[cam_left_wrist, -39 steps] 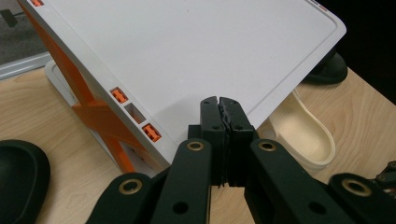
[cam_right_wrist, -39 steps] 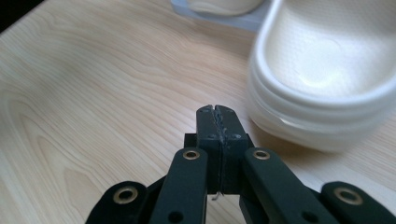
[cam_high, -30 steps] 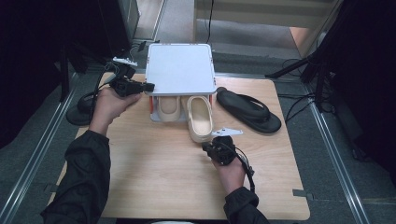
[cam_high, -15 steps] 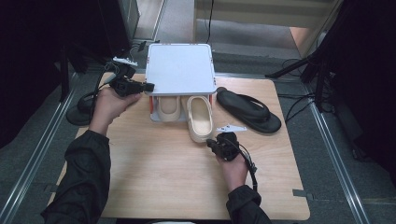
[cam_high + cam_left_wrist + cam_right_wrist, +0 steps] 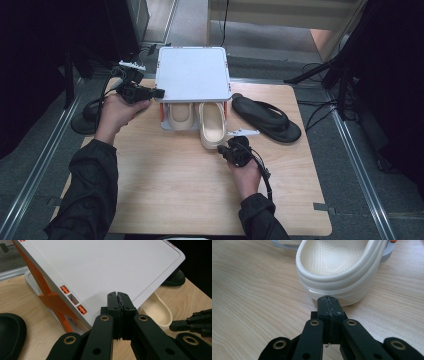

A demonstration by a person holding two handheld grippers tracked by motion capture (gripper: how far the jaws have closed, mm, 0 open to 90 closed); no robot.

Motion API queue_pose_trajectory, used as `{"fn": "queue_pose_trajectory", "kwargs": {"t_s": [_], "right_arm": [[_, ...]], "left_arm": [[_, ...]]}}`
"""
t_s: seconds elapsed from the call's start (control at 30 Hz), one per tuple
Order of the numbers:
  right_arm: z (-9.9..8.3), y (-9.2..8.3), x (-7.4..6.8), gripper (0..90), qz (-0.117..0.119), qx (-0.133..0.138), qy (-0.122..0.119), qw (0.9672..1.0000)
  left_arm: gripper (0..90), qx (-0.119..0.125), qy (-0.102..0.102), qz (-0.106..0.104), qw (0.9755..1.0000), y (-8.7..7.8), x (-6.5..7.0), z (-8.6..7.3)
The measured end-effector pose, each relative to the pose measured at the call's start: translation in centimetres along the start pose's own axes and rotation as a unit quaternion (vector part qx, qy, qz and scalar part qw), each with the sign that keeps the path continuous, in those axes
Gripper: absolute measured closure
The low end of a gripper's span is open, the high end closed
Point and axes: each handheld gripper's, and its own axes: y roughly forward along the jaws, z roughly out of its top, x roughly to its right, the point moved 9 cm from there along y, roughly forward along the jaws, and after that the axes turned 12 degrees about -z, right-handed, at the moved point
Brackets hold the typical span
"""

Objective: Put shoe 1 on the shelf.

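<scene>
A white shoe rack (image 5: 192, 75) with orange sides (image 5: 53, 302) stands at the back of the wooden table. Under it sit two cream clogs, one (image 5: 180, 116) tucked in and the other (image 5: 212, 127) with its heel sticking out towards me. My left gripper (image 5: 157, 93) is shut with nothing in it, its tips (image 5: 117, 296) at the rack top's left edge (image 5: 112, 265). My right gripper (image 5: 225, 150) is shut and empty too. Its tips (image 5: 329, 300) are at the heel of the protruding clog (image 5: 337, 265).
A black sandal (image 5: 265, 117) lies on the table right of the rack. A black rounded thing (image 5: 10, 332) lies on the table at the lower left of the left gripper view. The table's near half (image 5: 180, 195) is bare wood. Dark stands and cables surround the table.
The right hand has shifted only slightly by the clog's heel. The left hand has kept still at the rack.
</scene>
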Motion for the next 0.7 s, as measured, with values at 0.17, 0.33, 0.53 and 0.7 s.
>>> {"fn": "queue_pose_trajectory", "kwargs": {"t_s": [0.17,0.33,0.53,0.7], "right_arm": [[0.7,0.4,-0.1,90.0,0.0,-0.001,-0.001,1.0],[1.6,1.0,-0.2,90.0,-0.002,0.002,0.0,1.0],[2.5,2.0,0.0,90.0,-0.006,-0.004,0.003,1.0],[3.7,2.9,0.0,90.0,-0.009,-0.004,0.003,1.0]], "left_arm": [[89.6,0.001,0.001,0.002,1.0,0.0,0.0,0.0],[89.6,-0.001,0.007,0.008,0.9999,0.0,0.1,0.0],[89.6,-0.001,0.007,0.009,0.9999,0.1,0.1,0.0],[89.6,-0.001,0.01,0.01,0.9999,0.0,0.0,0.0]]}}
